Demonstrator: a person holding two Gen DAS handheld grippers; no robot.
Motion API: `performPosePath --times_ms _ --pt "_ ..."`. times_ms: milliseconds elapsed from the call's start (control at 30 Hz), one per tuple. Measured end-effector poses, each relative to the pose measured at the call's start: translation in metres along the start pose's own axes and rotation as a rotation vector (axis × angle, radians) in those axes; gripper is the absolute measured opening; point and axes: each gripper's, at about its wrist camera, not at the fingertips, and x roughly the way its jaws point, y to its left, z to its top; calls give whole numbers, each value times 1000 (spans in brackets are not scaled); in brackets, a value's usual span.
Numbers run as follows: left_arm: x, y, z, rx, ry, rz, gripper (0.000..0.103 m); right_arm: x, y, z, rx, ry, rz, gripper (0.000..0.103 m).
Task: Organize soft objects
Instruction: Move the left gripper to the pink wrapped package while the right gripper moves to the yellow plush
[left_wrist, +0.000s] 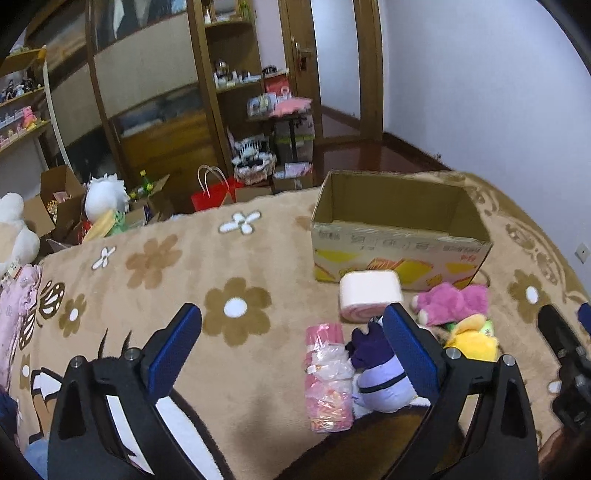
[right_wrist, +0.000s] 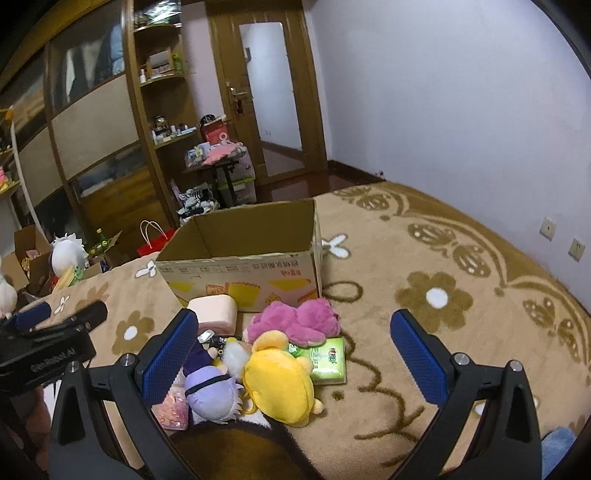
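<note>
The left gripper (left_wrist: 291, 332) is hanging wide open, holding nothing, over the fuzzy tan blanket (left_wrist: 236, 258) low in the frame. The right gripper (right_wrist: 293, 338) is wide open too, empty, with the soft toys between its blue bumpy pads. A round yellow plush (right_wrist: 280, 384), a purple plush (right_wrist: 210, 391) and a fluffy pink plush (right_wrist: 295, 321) are lying in a pile, touching, in the middle. The open cardboard box (right_wrist: 243, 273) is sitting just behind them.
</note>
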Motion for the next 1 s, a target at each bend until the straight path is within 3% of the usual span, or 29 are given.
performPosePath --times_ms 533,767,1000 --pt "76 9 -9 -23 181 -11 98 61 -22 -5 88 94 -13 103" --pt "100 6 -18 17 236 -51 98 80 -20 -14 87 136 9 103" --pt "116 -8 -34 66 274 -27 98 93 -19 -25 97 191 31 103"
